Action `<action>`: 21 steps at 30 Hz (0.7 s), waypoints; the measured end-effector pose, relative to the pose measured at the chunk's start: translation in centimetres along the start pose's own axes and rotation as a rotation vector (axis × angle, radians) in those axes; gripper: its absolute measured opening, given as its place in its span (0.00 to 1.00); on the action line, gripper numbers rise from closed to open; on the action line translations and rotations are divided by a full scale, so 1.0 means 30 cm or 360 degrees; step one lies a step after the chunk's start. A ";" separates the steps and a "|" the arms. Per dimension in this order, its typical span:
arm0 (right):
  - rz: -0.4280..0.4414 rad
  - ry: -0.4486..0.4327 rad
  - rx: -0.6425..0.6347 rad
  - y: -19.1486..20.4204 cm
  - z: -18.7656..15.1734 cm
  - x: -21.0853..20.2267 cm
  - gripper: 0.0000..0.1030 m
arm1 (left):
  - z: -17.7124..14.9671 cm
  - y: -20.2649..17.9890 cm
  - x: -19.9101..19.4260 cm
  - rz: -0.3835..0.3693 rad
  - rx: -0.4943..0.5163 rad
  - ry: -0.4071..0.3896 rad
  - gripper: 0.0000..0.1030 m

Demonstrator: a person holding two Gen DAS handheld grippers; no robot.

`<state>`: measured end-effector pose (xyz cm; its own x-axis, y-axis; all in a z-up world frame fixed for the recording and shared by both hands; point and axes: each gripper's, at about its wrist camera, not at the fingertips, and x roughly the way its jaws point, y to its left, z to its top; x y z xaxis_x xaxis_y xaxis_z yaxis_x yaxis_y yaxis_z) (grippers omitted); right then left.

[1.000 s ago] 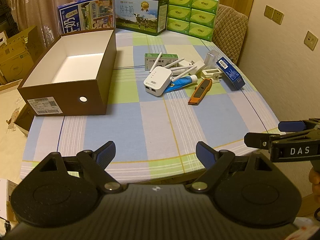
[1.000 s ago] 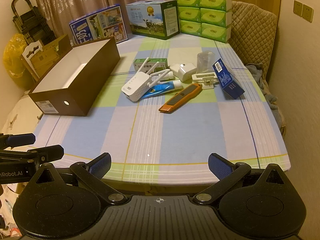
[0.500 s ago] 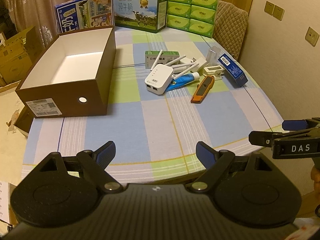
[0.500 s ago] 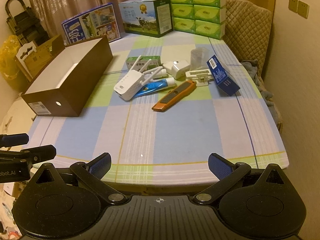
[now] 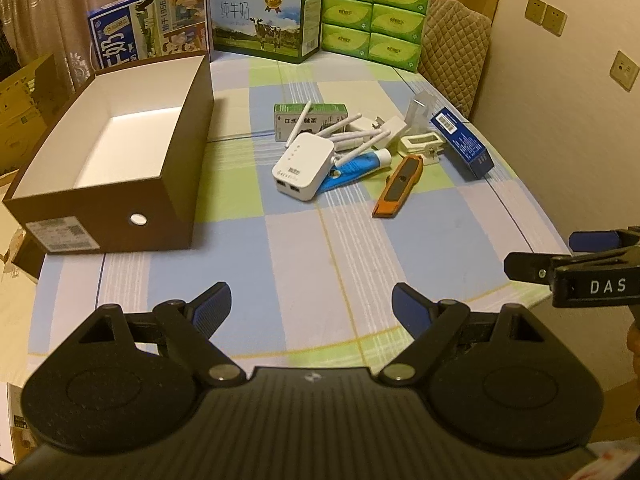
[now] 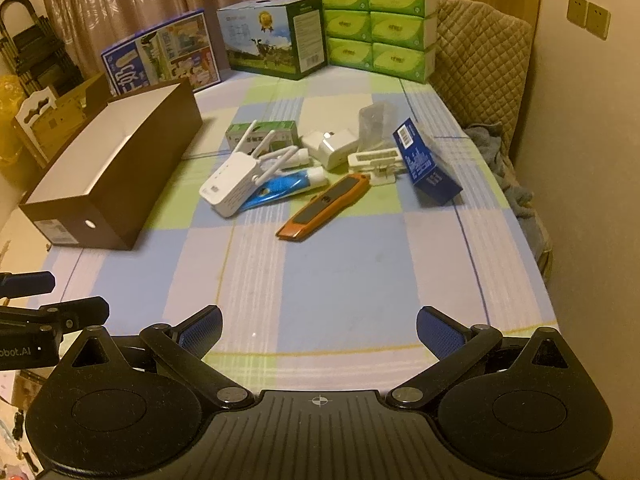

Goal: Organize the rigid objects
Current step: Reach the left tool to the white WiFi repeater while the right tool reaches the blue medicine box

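A table (image 5: 320,248) covered with a checked cloth of blue, green and lilac squares fills both views. On its left side stands a long brown cardboard box (image 5: 112,148) with a white inside, open at the top and with nothing in it; a white label and a round finger hole mark its near end. Along the far edge stand a blue printed carton (image 5: 148,32), a green and blue milk carton with a cow picture (image 5: 264,20), and a stacked pack of green tissue packets (image 5: 376,16). A quilted tan chair back (image 6: 480,64) rises behind the far right corner.

The rigid objects lie in a loose cluster right of the box, near the table's middle. Going down in size: a dark blue rectangular box (image 6: 426,162) tilted at the cluster's right edge; a white wifi repeater with four antennas (image 5: 304,166), its body resting partly over a blue and white tube (image 6: 280,188); a small green and white carton (image 5: 310,120) behind the repeater; an orange and grey utility knife (image 6: 326,206), nearest the cameras and lying apart from the box; a white plug adapter (image 6: 332,146); a clear plastic piece (image 6: 372,122) (its shape is hard to make out); and a cream plastic clip (image 6: 378,164) just beside the blue box.

The left gripper (image 5: 311,306) and right gripper (image 6: 319,326) both hover over the table's near edge, well apart from the cluster, jaws spread wide and holding nothing.
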<state>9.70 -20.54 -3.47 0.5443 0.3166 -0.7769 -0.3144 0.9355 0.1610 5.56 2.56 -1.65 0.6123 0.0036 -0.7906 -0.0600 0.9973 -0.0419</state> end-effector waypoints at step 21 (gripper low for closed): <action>0.0025 0.0009 -0.0064 -0.215 0.310 0.237 0.98 | 0.297 -0.040 0.281 0.0033 -0.0083 0.0023 0.82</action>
<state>22.82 -22.87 -4.37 0.5348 0.3305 -0.7777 -0.3539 0.9233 0.1490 17.82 2.06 -2.81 0.5991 0.0228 -0.8004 -0.1136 0.9919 -0.0568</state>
